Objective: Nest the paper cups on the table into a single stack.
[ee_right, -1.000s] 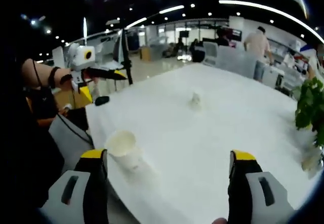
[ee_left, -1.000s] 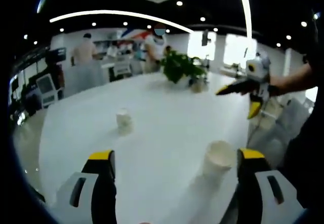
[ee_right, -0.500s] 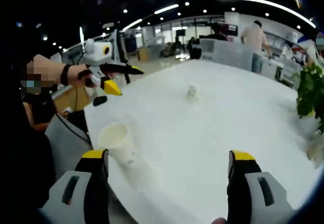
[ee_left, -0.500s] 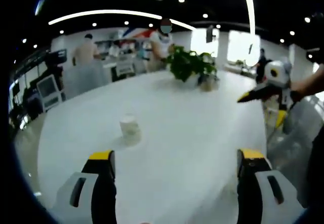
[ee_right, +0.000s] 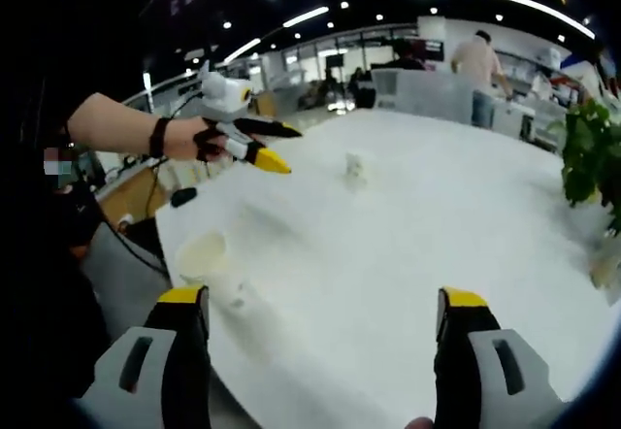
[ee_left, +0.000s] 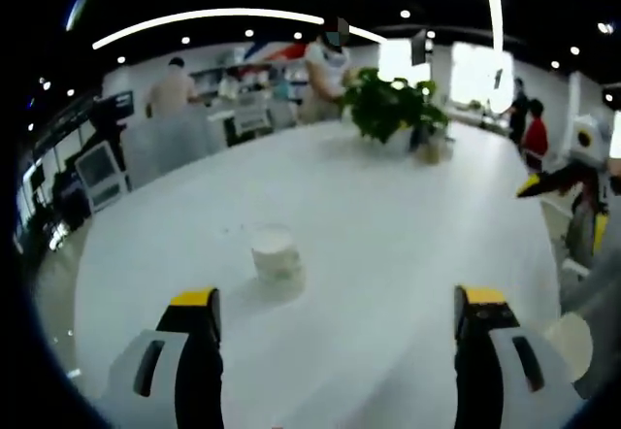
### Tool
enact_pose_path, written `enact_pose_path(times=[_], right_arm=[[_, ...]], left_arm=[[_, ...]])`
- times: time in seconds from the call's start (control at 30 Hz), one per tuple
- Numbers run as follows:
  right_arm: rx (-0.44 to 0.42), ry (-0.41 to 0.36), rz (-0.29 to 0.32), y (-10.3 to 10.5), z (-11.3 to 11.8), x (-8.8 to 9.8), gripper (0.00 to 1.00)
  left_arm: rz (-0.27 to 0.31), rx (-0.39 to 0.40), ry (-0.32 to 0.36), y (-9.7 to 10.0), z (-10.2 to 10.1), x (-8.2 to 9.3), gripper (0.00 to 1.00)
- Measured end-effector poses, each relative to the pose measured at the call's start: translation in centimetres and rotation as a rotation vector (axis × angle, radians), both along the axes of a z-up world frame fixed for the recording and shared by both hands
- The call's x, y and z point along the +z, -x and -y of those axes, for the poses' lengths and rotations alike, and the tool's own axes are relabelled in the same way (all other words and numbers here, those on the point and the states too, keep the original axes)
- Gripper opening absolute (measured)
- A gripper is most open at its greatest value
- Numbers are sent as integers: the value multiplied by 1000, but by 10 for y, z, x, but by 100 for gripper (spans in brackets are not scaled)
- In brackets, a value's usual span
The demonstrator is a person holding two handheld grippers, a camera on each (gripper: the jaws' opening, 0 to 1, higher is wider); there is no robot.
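Note:
A small white paper cup (ee_left: pixel 277 254) stands upright on the white table (ee_left: pixel 388 225), a short way ahead of my left gripper (ee_left: pixel 337 303), whose yellow-tipped jaws are open and hold nothing. A second paper cup (ee_left: pixel 570 342) sits at the lower right, near the table's edge. In the right gripper view that near cup (ee_right: pixel 206 254) is just ahead of the left jaw of my right gripper (ee_right: pixel 322 298), also open and holding nothing. The far cup (ee_right: pixel 355 165) stands mid-table, with the left gripper (ee_right: pixel 264 145) hovering over the table to its left, held by a hand.
A potted green plant (ee_left: pixel 388 109) stands at the table's far side and also shows as the plant (ee_right: pixel 587 157) at the right. People stand by desks and chairs beyond the table. The right gripper (ee_left: pixel 568 181) hangs past the table's right edge.
The left gripper has moved forward over the table toward the far cup, which now looks larger. The near cup has slipped to the lower right of its view. Both grippers stay open.

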State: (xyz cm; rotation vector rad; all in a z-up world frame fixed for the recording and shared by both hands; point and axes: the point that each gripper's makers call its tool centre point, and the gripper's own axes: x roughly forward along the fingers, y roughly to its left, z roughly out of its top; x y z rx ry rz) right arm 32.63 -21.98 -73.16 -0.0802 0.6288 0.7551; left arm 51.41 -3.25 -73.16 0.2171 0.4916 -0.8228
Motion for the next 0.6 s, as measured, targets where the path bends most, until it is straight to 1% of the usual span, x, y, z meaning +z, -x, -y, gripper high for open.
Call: enact_pose_path(times=[0.03,0.07,0.17,0.23,0.3,0.43,0.5,0.53,0.57,0.6], right_arm=[[2,4,-3,0,2,-2,95],[1,4,-4,1,3,-3,95],[-24,-11,-9,0,7,-5,95],[-32,-26,-23,0,8,-8,95],[-35,-31,-26,1,10,-12,93],[-50,-45,-32,0,12,-14,92],[-53,-47,-35,0,14,-15,91],[-53,-49,-35,0,15,-16,91],[-53,-50,-35,0,15,-16,91],[-58,-49,-41,0,17,-18,91]], left_arm=[[-2,5,-4,-9,2,-2,99],[-4,3,-9,-13,4,-4,99],[13,-6,-53,-28,11,-13,99],[1,4,-52,-36,16,-17,99],[4,14,-78,-41,17,-21,99],[-26,39,-64,-52,23,-31,99],[-21,43,-75,-57,24,-35,99],[-16,41,-93,-60,25,-38,99],[-23,46,-95,-63,25,-40,98],[-70,71,-43,-64,29,-41,97]])
